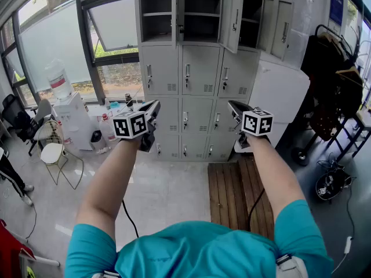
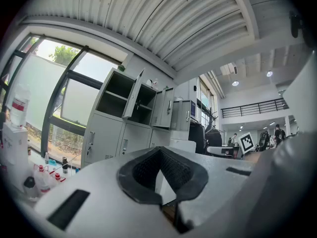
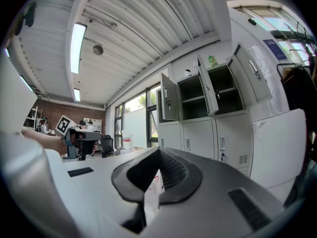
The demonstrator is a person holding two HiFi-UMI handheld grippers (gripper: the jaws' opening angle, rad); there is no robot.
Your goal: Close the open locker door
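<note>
The lockers (image 1: 197, 68) stand against the far wall, and the compartments (image 1: 202, 10) in their top row are open, each with one shelf across it. A locker door (image 1: 233, 17) in that row hangs upright, long axis vertical, swung out toward the room. The left tool (image 1: 152, 113) and right tool (image 1: 237, 112) are held level, well short of the lockers, each with jaws closed together on nothing.

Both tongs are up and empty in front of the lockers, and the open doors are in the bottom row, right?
No. The open doors are in the top row of the lockers, not the bottom, as the head view shows. The left tongs and right tongs are indeed up and empty.
</note>
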